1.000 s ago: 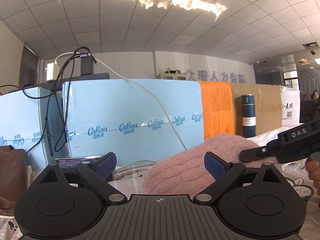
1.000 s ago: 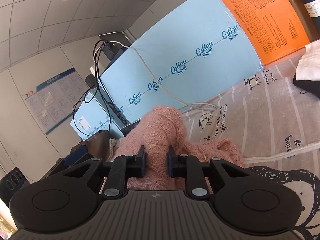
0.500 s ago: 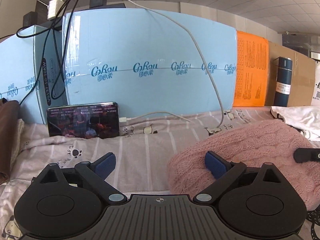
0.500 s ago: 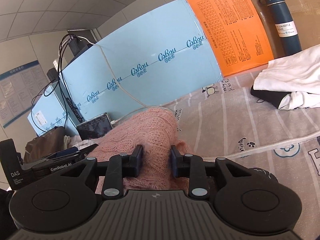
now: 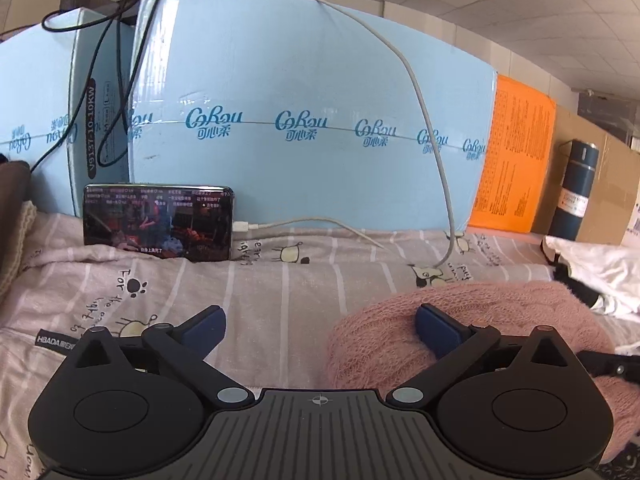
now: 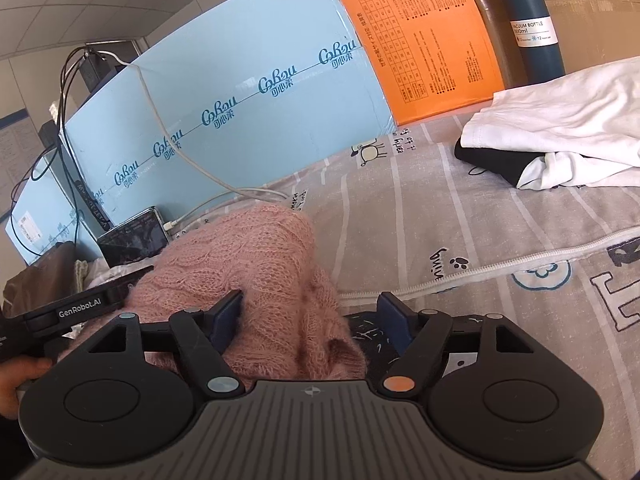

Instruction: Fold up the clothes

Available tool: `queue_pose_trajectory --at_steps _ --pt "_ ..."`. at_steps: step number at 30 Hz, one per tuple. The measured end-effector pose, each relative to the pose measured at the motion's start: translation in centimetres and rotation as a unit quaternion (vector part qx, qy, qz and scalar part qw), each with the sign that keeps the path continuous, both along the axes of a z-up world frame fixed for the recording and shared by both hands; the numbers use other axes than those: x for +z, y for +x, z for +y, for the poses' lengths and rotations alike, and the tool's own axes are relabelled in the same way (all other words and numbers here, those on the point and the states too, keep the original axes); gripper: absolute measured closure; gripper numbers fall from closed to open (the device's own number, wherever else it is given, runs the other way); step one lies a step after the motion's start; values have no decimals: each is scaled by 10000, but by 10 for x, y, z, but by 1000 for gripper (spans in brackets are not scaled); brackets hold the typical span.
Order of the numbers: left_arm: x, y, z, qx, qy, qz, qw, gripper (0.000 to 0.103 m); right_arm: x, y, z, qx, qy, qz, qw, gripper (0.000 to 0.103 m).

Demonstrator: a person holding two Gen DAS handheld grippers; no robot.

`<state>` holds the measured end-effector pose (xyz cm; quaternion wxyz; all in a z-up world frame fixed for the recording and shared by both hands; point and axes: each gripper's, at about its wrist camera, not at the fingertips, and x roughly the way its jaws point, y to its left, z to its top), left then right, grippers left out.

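Right gripper (image 6: 310, 316): jaws opening, apart, pink sweater (image 6: 256, 264) between them; left pad against the knit, right pad clear of it, over dark printed fabric. Left gripper (image 5: 320, 322): jaws opening, spread wide; right pad resting on the sweater's (image 5: 460, 320) near edge, left pad over bare sheet (image 5: 280, 292), nothing clamped.

Pink sweater: bunched in a mound on the striped, cartoon-printed sheet (image 6: 440, 208).

Seen only from the right wrist: left gripper's body (image 6: 80, 312) just left of the sweater, fingers of a hand (image 6: 16, 380) at the frame edge; zipper seam (image 6: 500, 268) running right of the sweater; white garment (image 6: 560, 132) over a black one (image 6: 496, 160), well beyond and right of the sweater.

Seen clearly only from the left wrist: phone (image 5: 158, 222), screen lit, propped against the blue boxes (image 5: 300, 140) beyond and left of the sweater; white cable (image 5: 436, 184) draped down the boxes to the sheet beyond the sweater.

Beyond the sweater, along the back edge: blue boxes, orange panel (image 6: 420, 36), dark blue bottle (image 6: 528, 28) against cardboard.

Open sheet: left of the sweater up to the phone; right of the sweater between zipper seam and white garment.
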<state>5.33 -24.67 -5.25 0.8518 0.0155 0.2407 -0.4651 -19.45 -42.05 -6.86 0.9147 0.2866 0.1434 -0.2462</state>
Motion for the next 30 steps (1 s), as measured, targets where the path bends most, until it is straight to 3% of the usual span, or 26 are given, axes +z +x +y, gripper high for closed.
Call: queue_pose_trajectory --at_steps 2,4,7,10,17,21,26,27,29,30 --pt "3 4 14 -98 -420 660 9969 0 0 -1 0 -9 17 -31 10000 20" --pt "2 4 23 -161 -639 1019 9926 0 0 -2 0 -19 33 -61 10000 19" --pt "-3 1 30 -120 -706 1255 9895 0 0 -3 -1 -33 59 -107 9999 16" --pt "-5 -1 35 -225 -773 1513 9852 0 2 -9 0 -145 100 -336 9993 6" --pt "-17 -6 33 -589 -764 2016 9747 0 -1 -10 -3 -85 439 -354 9984 3" --pt "-25 -11 24 -1058 -680 2240 9664 0 -5 -4 -5 302 747 -319 9962 3" --pt "-28 -15 21 -1182 -744 2224 9649 0 -5 3 1 743 821 -275 9935 3" --pt "-29 -16 22 -1175 -808 2209 9648 1 -5 4 1 786 838 -301 9929 6" --pt "-28 -18 24 -1159 -941 2093 9664 2 -5 4 2 869 873 -363 9917 24" --pt "-27 -20 24 -1169 -999 1974 9682 4 -4 3 3 862 824 -354 9922 27"
